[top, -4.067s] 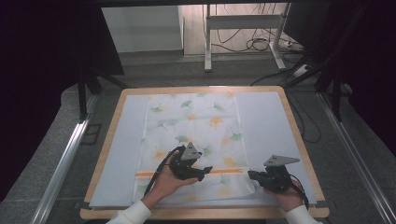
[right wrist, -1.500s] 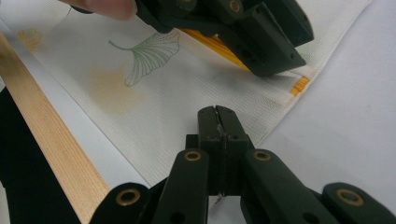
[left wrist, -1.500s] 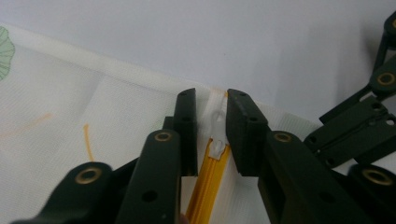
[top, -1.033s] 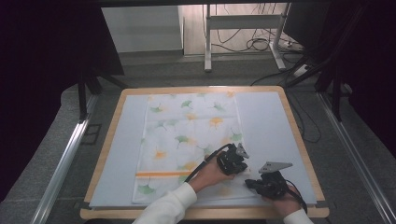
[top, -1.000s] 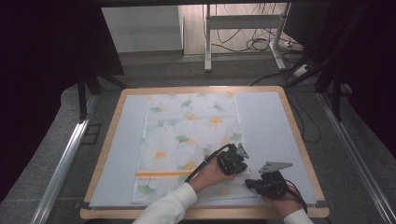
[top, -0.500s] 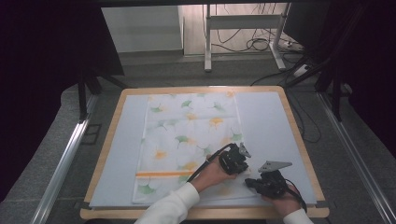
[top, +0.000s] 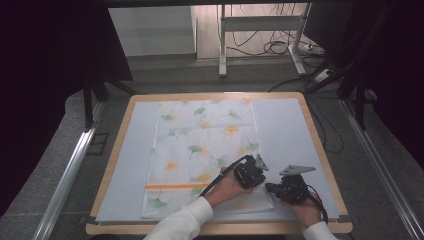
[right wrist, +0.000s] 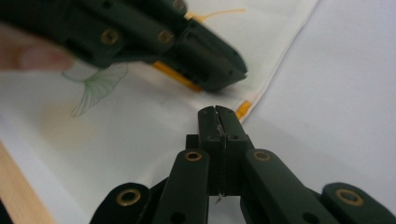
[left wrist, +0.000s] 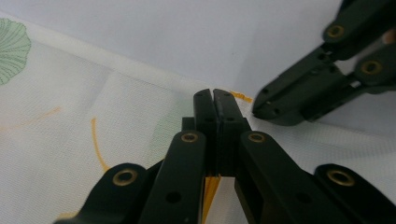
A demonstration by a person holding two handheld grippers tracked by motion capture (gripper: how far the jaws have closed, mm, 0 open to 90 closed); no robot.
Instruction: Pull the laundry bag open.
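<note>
**Near the counter's front right: two grippers met at a cloth's edge**

On a wood-rimmed counter (top: 320, 150) topped with a pale sheet (top: 285, 130), lay a white cloth (top: 200, 145) printed with green and orange ginkgo leaves, spread flat and running from the far edge toward the near one. Crossed near its front by an orange stripe (top: 170, 186). Reached across from the lower left, the left hand (top: 226, 187) in a white sleeve (top: 182, 222), carrying the left gripper (top: 256, 167) over the cloth's near right part. Sat just beside it, to the right, the right gripper (top: 272, 188) in the right hand (top: 305, 210), close to the cloth's right border.

Seen along the left gripper (left wrist: 213, 100): jaws pressed together, tips down at the cloth's edge; cannot tell whether any fabric was pinched. Seen along the right gripper (right wrist: 215, 115): jaws likewise clenched shut, resting at the hem beside the stripe's end (right wrist: 243, 109), nothing visibly held.
</note>
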